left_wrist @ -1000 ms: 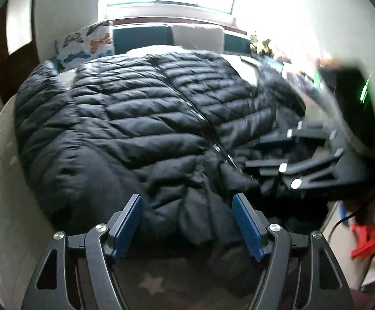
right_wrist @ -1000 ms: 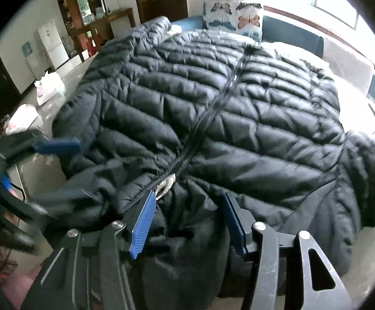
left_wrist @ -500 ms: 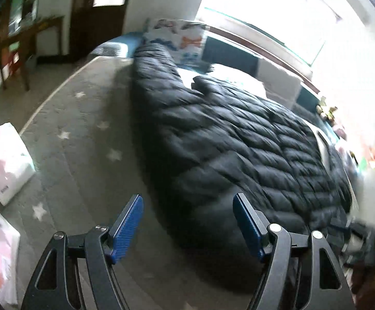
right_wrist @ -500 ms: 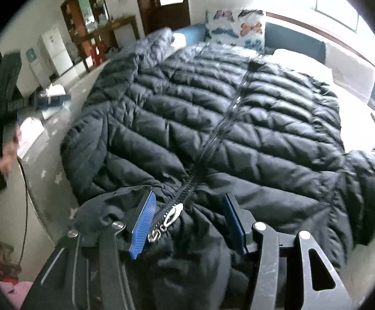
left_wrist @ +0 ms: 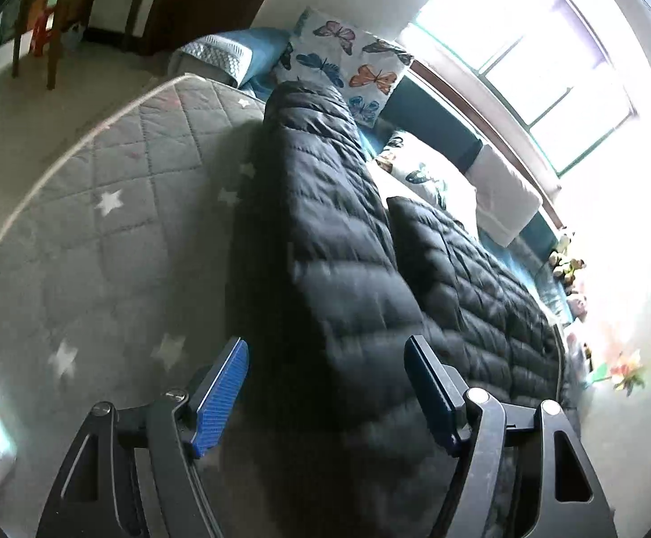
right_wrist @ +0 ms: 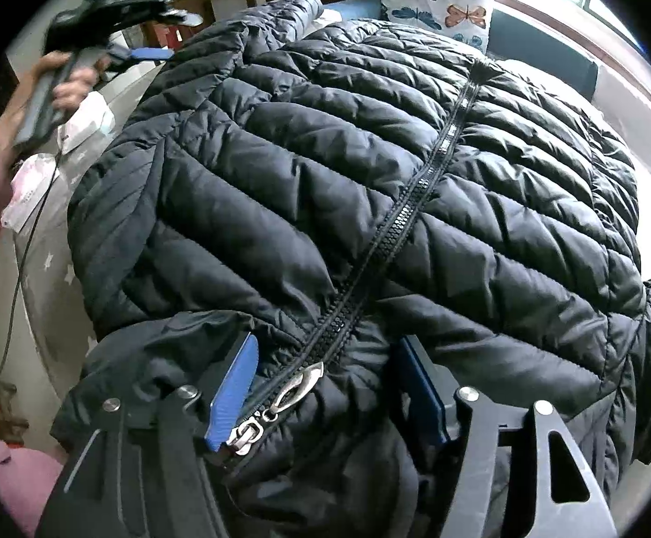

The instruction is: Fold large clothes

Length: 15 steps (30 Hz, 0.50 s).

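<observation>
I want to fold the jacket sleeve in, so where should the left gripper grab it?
Probably the sleeve by its outer edge, from the bare bed side. It lies as one long puffy ridge along the jacket, that edge free; the left gripper, open, already straddles its near end.

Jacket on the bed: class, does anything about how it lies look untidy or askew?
Yes. The jacket lies mostly flat and zipped, but near the zipper pull, between the right gripper's opening jaws, the fabric is bunched.
</observation>
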Each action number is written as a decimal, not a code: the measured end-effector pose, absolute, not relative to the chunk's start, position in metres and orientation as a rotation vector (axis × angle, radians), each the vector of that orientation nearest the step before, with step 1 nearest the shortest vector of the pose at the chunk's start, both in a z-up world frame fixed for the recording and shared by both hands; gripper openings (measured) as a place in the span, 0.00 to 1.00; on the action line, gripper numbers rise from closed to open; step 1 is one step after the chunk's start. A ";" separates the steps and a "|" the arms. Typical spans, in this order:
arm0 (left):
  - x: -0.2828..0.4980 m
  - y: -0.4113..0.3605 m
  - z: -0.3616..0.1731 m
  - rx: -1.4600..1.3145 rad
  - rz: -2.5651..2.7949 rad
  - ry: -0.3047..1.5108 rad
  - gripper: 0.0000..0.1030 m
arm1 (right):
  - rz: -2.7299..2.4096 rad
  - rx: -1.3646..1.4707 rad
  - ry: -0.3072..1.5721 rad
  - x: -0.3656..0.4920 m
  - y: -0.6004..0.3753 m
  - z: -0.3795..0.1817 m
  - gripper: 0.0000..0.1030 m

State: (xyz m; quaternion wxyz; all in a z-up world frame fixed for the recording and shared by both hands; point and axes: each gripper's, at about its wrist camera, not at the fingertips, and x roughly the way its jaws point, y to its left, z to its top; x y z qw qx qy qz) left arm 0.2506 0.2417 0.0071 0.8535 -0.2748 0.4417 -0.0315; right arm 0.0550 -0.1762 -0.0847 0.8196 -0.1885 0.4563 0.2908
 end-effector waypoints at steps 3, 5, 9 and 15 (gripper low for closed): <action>0.283 0.251 -0.009 -0.579 -0.052 0.944 0.74 | 0.610 -0.405 0.981 0.056 -0.175 -0.085 0.71; 0.296 0.256 -0.020 -0.620 -0.072 0.940 0.73 | 0.602 -0.414 0.982 0.057 -0.173 -0.086 0.72; 0.320 0.262 -0.043 -0.676 -0.107 0.953 0.73 | 0.589 -0.425 0.986 0.058 -0.170 -0.088 0.76; 0.344 0.268 -0.056 -0.684 -0.100 0.943 0.69 | 0.594 -0.432 0.996 0.061 -0.169 -0.090 0.79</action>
